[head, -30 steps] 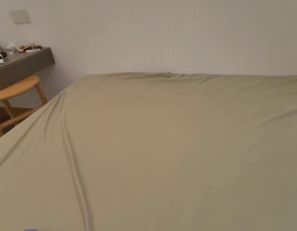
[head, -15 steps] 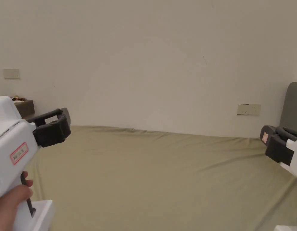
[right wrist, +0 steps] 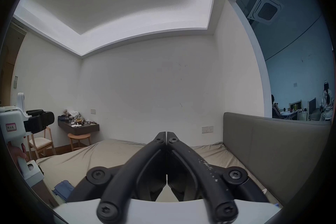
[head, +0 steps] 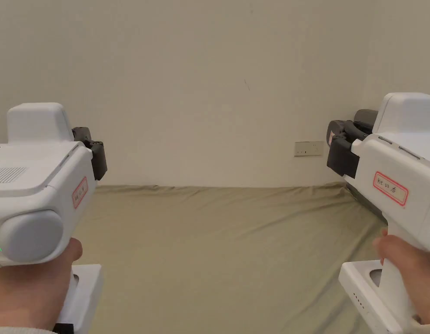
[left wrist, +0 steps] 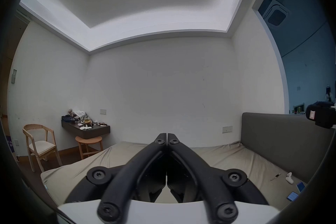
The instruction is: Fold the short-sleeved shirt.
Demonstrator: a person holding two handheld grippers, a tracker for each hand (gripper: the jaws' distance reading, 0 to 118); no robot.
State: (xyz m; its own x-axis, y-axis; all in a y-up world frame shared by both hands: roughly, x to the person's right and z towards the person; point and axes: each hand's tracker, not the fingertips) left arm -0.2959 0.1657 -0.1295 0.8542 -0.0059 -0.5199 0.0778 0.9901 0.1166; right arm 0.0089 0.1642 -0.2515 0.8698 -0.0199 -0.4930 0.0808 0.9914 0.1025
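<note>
I hold both grippers level in the air above a bed, pointing at the far wall. In the head view my left gripper (head: 95, 153) is at the left and my right gripper (head: 340, 145) at the right, a hand on each handle. The left gripper view has its own jaws (left wrist: 167, 137) pressed together with nothing between them. In the right gripper view its jaws (right wrist: 166, 135) are likewise together and empty. A blue garment (right wrist: 62, 189) lies crumpled on the sheet, low at the left in the right gripper view, below and apart from both grippers.
The bed's olive sheet (head: 227, 243) reaches the far wall. A grey headboard (left wrist: 281, 140) runs along its right side, with a few small devices (left wrist: 289, 177) beside it. Left of the bed are a dark wall shelf (left wrist: 87, 129), a stool (left wrist: 89, 144) and a chair (left wrist: 40, 144).
The head camera has tilted up from the sheet to the wall. Both grippers came up into view from the sides and now sit higher and closer, jaws still together.
</note>
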